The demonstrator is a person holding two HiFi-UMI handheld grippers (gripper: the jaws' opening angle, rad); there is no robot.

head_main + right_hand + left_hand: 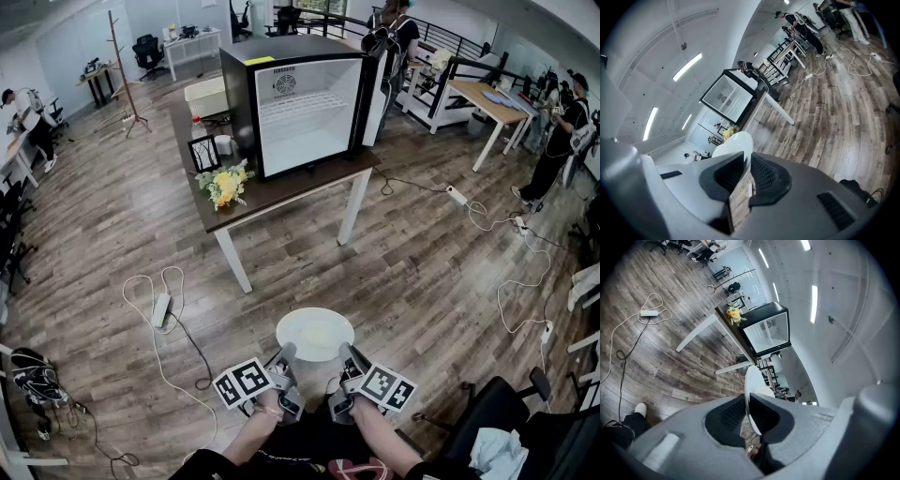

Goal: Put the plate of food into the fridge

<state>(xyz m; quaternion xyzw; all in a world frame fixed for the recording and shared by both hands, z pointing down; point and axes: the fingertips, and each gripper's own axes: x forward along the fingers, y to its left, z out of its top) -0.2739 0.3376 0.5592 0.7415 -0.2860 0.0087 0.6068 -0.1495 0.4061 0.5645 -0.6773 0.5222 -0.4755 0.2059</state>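
Observation:
A white plate [315,335] with pale food on it hangs level over the floor, close in front of me. My left gripper [286,354] is shut on its near left rim and my right gripper [349,354] on its near right rim. In the left gripper view the plate [751,390] stands edge-on between the pads of the left gripper [749,403]. The right gripper [746,161] likewise pinches the plate [733,143] in its own view. The black mini fridge [300,103] stands on a table [281,195] some steps ahead, door swung open, white inside showing.
On the table beside the fridge are yellow flowers [225,185], a picture frame [203,153] and a white box [208,96]. A power strip [161,309] and cables lie on the wooden floor at left. An office chair [525,422] stands at my right. People work at desks around.

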